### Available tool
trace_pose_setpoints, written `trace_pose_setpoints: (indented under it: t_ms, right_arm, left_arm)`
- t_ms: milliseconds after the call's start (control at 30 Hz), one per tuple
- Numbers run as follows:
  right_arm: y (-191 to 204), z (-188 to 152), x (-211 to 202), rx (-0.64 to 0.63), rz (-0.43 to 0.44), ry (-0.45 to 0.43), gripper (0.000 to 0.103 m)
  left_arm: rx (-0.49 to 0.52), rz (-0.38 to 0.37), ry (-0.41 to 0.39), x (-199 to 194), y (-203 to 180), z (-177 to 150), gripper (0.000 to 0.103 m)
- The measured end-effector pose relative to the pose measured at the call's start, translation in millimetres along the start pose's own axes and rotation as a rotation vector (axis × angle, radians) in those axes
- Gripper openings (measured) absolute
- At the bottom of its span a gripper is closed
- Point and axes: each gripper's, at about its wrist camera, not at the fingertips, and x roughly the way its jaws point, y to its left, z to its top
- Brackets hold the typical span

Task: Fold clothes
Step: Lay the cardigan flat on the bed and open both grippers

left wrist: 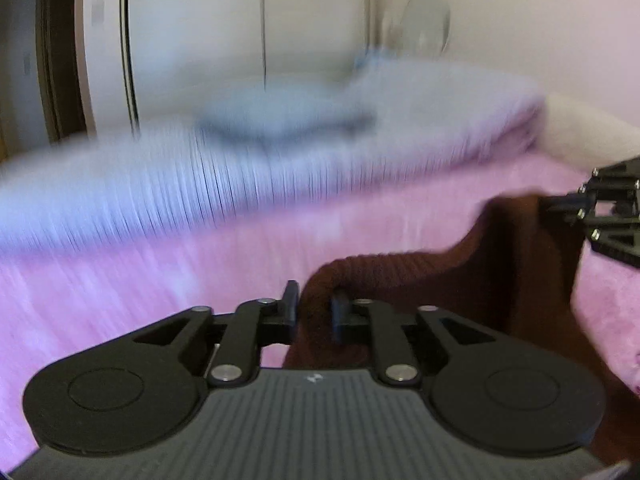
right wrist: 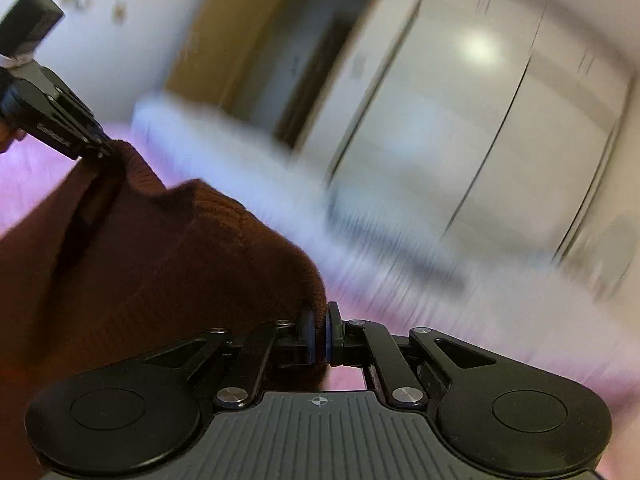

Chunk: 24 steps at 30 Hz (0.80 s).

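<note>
Sweater pinched between both claws

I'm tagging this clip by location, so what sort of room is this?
Most likely a bedroom. A fluffy pink blanket covers what looks like a bed, with a pale blue-white bedcover behind it and tall white wardrobe doors along the wall.

A fuzzy pink blanket is spread over the bed, with a blurred pale lavender-blue cover bunched behind it. White glossy wardrobe doors are seen beyond, a light reflection caught on them. A brown wooden doorframe is set in the off-white wall.
</note>
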Motion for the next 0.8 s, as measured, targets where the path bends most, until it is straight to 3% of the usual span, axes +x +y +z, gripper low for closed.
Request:
trace_pose_setpoints:
  t_ms: [67,167,200,367,433,500,600,667,800]
  right_arm:
    - [-3,-27,23,0.028,0.012,0.073,0.008]
    - [-6,-65,54,0.069,0.027,0.177,0.012]
    - [-7,-71,47,0.083,0.024,0.186,0.012]
    - [-12,-78,-20,0.226,0.078,0.238,0.015]
    - [-5,-80,-55,0.281,0.121,0.251,0.017]
    - [6,-86,-91,0.306,0.149,0.27,0.019]
    - [22,-104,-142,0.361,0.17,0.29,0.027]
    - [31,-116,-164,0.436,0.181,0.291,0.042]
    - [53,-129,-194,0.511,0.188,0.289,0.047]
  left_arm:
    - [-0.049,-0.01,0.083,56,7,-19,0.021]
    - [-0.033,-0.01,0.108,68,7,-45,0.021]
    - [-0.025,-0.013,0.114,69,6,-52,0.022]
    - [0.018,-0.126,0.123,39,-37,-58,0.026]
    - [0.035,-0.171,0.127,27,-54,-61,0.033]
    - [0.053,-0.216,0.13,15,-71,-63,0.034]
    - [0.079,-0.288,0.137,-3,-98,-67,0.035]
    - [0.104,-0.378,0.16,-9,-128,-71,0.037]
    - [0.191,-0.469,0.201,1,-184,-76,0.04]
